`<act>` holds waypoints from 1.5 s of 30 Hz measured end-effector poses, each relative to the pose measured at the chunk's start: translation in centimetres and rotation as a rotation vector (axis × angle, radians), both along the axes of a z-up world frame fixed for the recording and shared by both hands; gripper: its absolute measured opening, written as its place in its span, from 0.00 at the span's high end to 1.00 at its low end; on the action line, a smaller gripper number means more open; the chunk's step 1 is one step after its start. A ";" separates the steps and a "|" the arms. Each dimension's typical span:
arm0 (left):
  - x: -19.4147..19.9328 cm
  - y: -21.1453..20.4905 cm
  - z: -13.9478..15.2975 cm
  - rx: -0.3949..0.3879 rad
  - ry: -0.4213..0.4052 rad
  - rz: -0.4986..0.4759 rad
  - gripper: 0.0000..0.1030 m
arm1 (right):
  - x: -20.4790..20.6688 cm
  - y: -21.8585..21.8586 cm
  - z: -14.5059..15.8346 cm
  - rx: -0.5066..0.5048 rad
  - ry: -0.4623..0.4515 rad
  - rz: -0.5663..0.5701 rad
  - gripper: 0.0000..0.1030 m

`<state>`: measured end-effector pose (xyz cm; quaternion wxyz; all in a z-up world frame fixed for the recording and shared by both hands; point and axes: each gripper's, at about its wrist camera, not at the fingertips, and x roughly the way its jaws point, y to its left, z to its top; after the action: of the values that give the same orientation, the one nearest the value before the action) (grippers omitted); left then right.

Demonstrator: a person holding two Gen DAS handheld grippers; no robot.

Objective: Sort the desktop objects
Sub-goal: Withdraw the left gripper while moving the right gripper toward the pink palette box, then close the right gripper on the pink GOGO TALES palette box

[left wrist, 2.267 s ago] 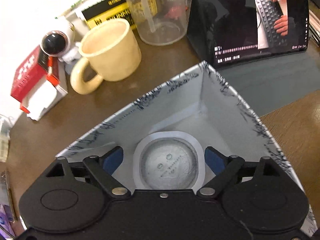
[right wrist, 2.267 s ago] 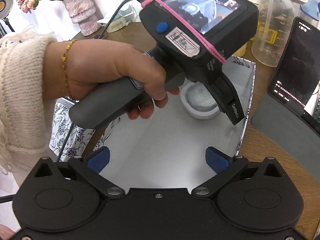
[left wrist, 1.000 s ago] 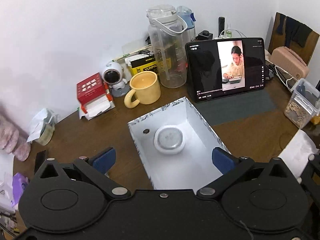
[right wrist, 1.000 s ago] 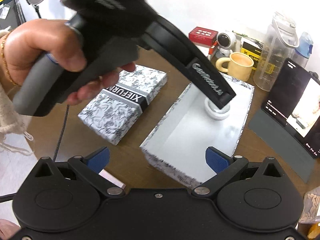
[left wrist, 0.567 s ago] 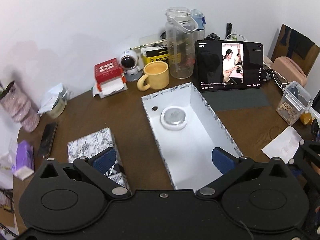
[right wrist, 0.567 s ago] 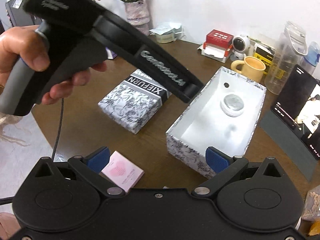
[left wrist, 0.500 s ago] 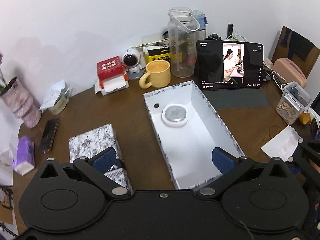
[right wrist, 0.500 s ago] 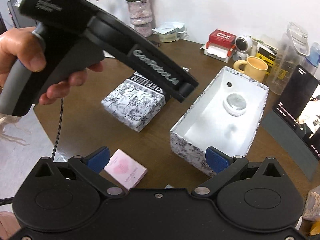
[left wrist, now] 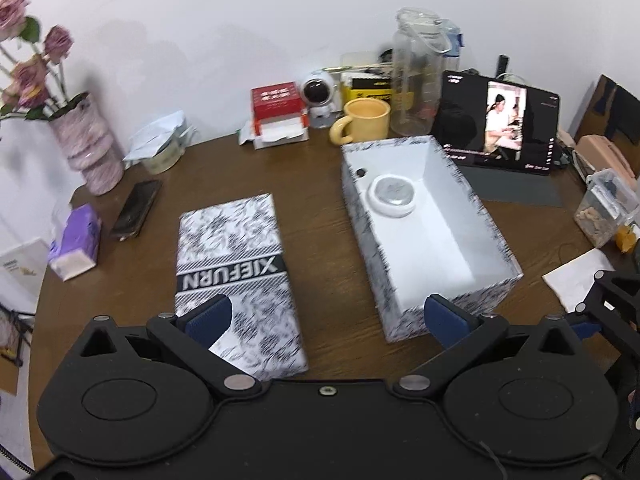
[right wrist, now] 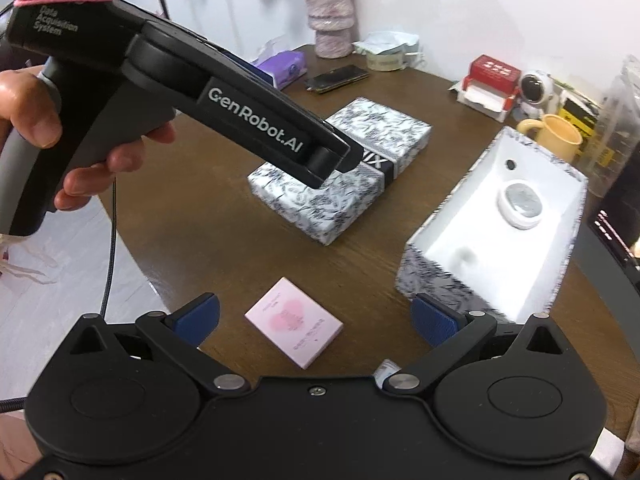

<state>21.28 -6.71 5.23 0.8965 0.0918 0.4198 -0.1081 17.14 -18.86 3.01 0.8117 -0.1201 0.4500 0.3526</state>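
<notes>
— Black-and-white patterned cardboard is what changed most: the closed box lid printed XIEFURN (left wrist: pixel 234 276) now lies full-length under the left gripper (left wrist: pixel 326 318), whose left blue pad overlaps its near end; a second ago only a corner of it showed.

— And the open white-lined cardboard box with the same leafy print (left wrist: pixel 486 236)?

— It sits ahead and right of the left gripper, further off than before, when the view was right down inside it. The round white plastic puck with a dull silver top (left wrist: pixel 392 194) rests flat on the box floor at the far end, beside a small dark hole in the wall.

— State of the tongs?

— Both spread wide, nothing between the ribbed blue pads. The left gripper, held in a hand (right wrist: pixel 48 136), hangs above the lid. The right gripper (right wrist: pixel 316 318) has pulled back too: a flat pink square card with a rose-coloured heart (right wrist: pixel 294 322), glossy, now lies on the brown wood-grain table (right wrist: pixel 200 216) between its pads, and the open box touches its right pad's edge in view.

— Beyond the left gripper?

— A glazed yellow ceramic mug (left wrist: pixel 364 122) just behind the box.
</notes>
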 end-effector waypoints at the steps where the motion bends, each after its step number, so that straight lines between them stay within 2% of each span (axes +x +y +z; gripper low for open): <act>1: -0.2 0.4 -0.2 0.004 -0.001 0.014 0.00 | -0.1 0.3 -0.2 -0.006 0.000 0.011 0.00; 9: -0.7 3.9 -1.7 -0.020 0.024 0.119 0.00 | 0.0 2.4 -1.9 -0.034 0.003 0.104 0.00; 17: -1.8 6.3 -3.4 -0.050 0.009 0.206 0.00 | 0.6 3.2 -3.7 -0.056 0.016 0.124 0.00; 30: -2.8 7.6 -6.1 -0.052 0.012 0.259 0.00 | 0.5 4.1 -6.8 -0.062 0.037 0.183 0.00; 37: -3.1 7.9 -7.3 -0.046 0.024 0.238 0.00 | 0.8 5.2 -8.8 -0.107 0.058 0.264 0.00; 45: -4.4 7.6 -9.5 0.009 0.070 0.126 0.00 | 1.2 7.9 -12.0 -0.216 0.042 0.477 0.00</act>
<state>16.91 0.86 -4.30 0.8859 0.0653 0.4562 -0.0530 18.32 -10.95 -9.03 0.6786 -0.3012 0.4607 0.4863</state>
